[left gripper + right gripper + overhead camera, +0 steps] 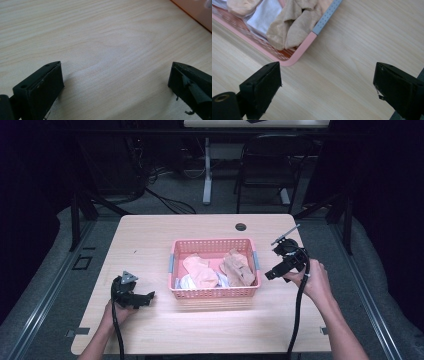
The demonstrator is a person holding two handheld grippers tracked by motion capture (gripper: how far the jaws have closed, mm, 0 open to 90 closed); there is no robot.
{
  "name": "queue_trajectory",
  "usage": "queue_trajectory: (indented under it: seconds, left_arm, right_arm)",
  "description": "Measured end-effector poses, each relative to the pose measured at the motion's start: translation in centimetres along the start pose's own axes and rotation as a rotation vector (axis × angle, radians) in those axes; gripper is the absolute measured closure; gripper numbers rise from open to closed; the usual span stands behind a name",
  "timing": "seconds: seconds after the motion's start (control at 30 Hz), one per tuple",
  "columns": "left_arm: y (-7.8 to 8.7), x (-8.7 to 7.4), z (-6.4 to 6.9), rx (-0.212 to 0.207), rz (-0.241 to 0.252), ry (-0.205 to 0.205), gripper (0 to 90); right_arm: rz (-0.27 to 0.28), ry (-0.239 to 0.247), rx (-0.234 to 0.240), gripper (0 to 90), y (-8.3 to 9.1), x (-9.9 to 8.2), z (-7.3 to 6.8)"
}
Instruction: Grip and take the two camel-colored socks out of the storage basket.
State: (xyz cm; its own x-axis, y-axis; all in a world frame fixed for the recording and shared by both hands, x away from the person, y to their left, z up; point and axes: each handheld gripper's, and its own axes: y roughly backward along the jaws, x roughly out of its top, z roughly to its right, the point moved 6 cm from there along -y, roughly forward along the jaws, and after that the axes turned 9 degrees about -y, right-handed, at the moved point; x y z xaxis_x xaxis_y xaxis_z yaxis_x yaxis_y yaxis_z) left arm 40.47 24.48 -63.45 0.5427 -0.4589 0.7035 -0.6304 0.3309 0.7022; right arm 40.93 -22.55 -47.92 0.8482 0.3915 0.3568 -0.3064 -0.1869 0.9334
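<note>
The left tongs [134, 296] rest low on the table [150, 245], jaws spread and empty; the right tongs [286, 262] hover just beside the pink basket [215, 293], also spread. The basket sits mid-table, holding crumpled beige, peach and white cloths [239, 268].

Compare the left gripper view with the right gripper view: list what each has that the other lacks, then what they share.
Left gripper view alone: mostly bare table between the left gripper, with just a pink sliver of the basket at the top right edge.

Right gripper view alone: the basket's rounded corner, its grey handle strip, a tan cloth and a white cloth inside.

Shared: light wood tabletop, some pink basket, and two black jaws standing wide apart with nothing between them; the right gripper matches.
</note>
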Motion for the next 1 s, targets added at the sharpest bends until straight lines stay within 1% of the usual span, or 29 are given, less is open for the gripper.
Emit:
queue_trajectory:
  seconds: [0.07,0.1,0.13,0.23,0.27,0.3,0.37,0.4,0.47,0.5,0.6,0.63,0.77,0.8,0.83,0.9,0.93,1.0]
  left_arm:
    - [0.0,0.0,0.0,0.000,0.000,0.000,0.0]
    - [0.0,0.0,0.0,0.000,0.000,0.000,0.0]
    - [0.0,0.0,0.0,0.000,0.000,0.000,0.0]
    - [0.0,0.0,0.0,0.000,0.000,0.000,0.0]
    - [0.0,0.0,0.0,0.000,0.000,0.000,0.0]
    - [0.0,0.0,0.0,0.000,0.000,0.000,0.0]
    - [0.0,0.0,0.0,0.000,0.000,0.000,0.0]
    - [0.0,0.0,0.0,0.000,0.000,-0.001,0.0]
    - [0.0,0.0,0.0,-0.001,0.000,-0.001,0.0]
    - [0.0,0.0,0.0,-0.001,0.000,-0.001,0.0]
    - [0.0,0.0,0.0,-0.001,0.000,-0.001,0.0]
    - [0.0,0.0,0.0,-0.001,0.000,-0.001,0.0]
    - [0.0,0.0,0.0,-0.001,0.000,-0.001,0.0]
    - [0.0,0.0,0.0,-0.002,0.000,-0.001,0.0]
    - [0.0,0.0,0.0,-0.001,0.000,-0.001,0.0]
    - [0.0,0.0,0.0,-0.002,0.000,-0.001,0.0]
    - [0.0,0.0,0.0,-0.002,0.000,-0.001,0.0]
    - [0.0,0.0,0.0,-0.002,0.000,-0.001,0.0]
  right_arm:
    - [-0.008,0.011,0.009,7.3,0.0,0.6,-0.5]
    - [-0.028,0.030,0.002,7.3,0.0,0.9,-0.6]
    - [-0.010,0.019,0.005,7.3,-0.2,1.2,-0.9]
    - [-0.029,0.032,0.014,7.4,-0.4,2.0,-1.5]
    - [-0.028,0.032,0.023,7.4,-0.6,2.3,-1.7]
    - [-0.038,0.045,0.016,7.4,-0.6,2.6,-1.9]
    - [-0.034,0.040,0.024,7.3,-1.0,3.1,-2.4]
    - [-0.051,0.051,0.020,7.1,-1.0,3.3,-2.6]
    - [-0.037,0.037,0.030,4.6,-1.5,3.8,-3.1]
    - [-0.062,0.052,0.023,3.8,-1.5,3.9,-3.2]
    - [-0.076,0.056,0.031,3.3,-1.9,4.4,-3.8]
    - [-0.074,0.056,0.041,3.2,-2.0,4.6,-4.0]
    - [-0.090,0.066,0.038,2.4,-2.4,5.1,-4.3]
    - [-0.090,0.065,0.043,0.4,-2.8,5.4,-4.8]
    - [-0.090,0.065,0.052,0.0,-3.0,5.6,-5.0]
    - [-0.106,0.077,0.050,0.0,-3.4,5.8,-5.2]
    - [-0.109,0.076,0.056,0.0,-3.6,5.9,-5.4]
    - [-0.104,0.074,0.063,0.0,-3.8,6.0,-5.6]
